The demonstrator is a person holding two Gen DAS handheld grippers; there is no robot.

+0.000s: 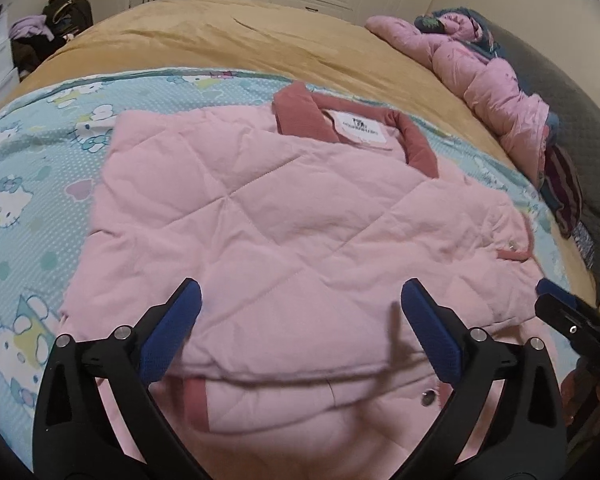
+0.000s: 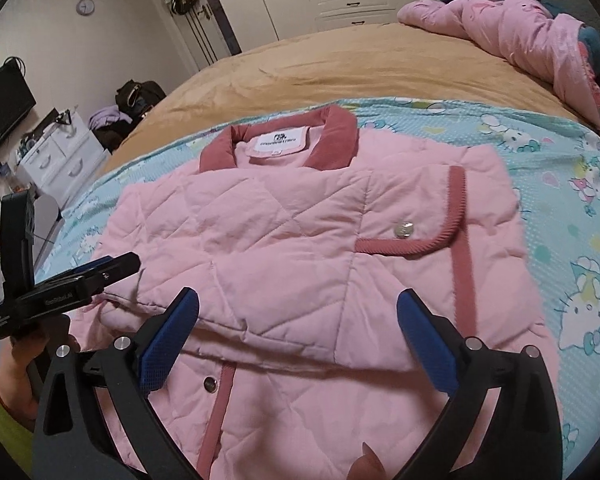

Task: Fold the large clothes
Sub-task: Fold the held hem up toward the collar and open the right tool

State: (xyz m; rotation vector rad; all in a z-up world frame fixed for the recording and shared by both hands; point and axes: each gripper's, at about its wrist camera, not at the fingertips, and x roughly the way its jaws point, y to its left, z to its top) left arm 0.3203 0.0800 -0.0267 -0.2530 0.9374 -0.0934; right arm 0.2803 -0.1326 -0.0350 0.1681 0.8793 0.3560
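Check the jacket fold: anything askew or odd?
Nothing damaged. The pink quilted jacket lies folded on the cartoon-print sheet, collar flat. Only oddity: the folded-over top layer's lower edge runs slightly slanted. Both claws open, holding nothing.

We see a quilted jacket (image 2: 300, 248) of matt pink cloth, its collar (image 2: 332, 136) a ribbed darker fabric, its snap button (image 2: 404, 230) shiny metal. Our gripper pads (image 1: 428, 332) look textured blue rubber on black plastic.
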